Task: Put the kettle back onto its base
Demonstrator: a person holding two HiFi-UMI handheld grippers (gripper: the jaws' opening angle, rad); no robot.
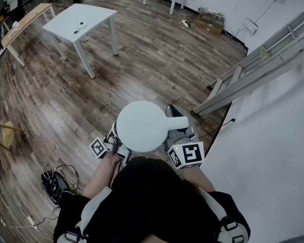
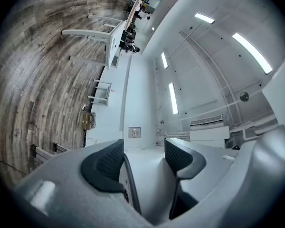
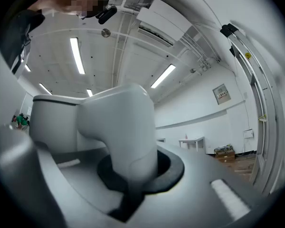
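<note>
Wood-plank floor (image 1: 142,59) below me, white table (image 1: 86,19) far off, ladder (image 1: 263,70) along white surface (image 1: 273,151) at my right. Kettle (image 1: 142,125) up in air before me. My right gripper (image 3: 133,175) clamped on kettle handle (image 3: 116,127). My left gripper (image 2: 143,158) at kettle's left, jaws wide apart, gripping nothing.

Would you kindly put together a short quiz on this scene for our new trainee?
1. Which gripper is shut on the kettle by its handle? A left, B right, C neither.
2. True or false: the kettle stands on the table.
3. Fill in: a metal ___ lies by the wall at the head view's right.

Key
1. B, the right gripper.
2. False: it is held up over the floor.
3. ladder.
</note>
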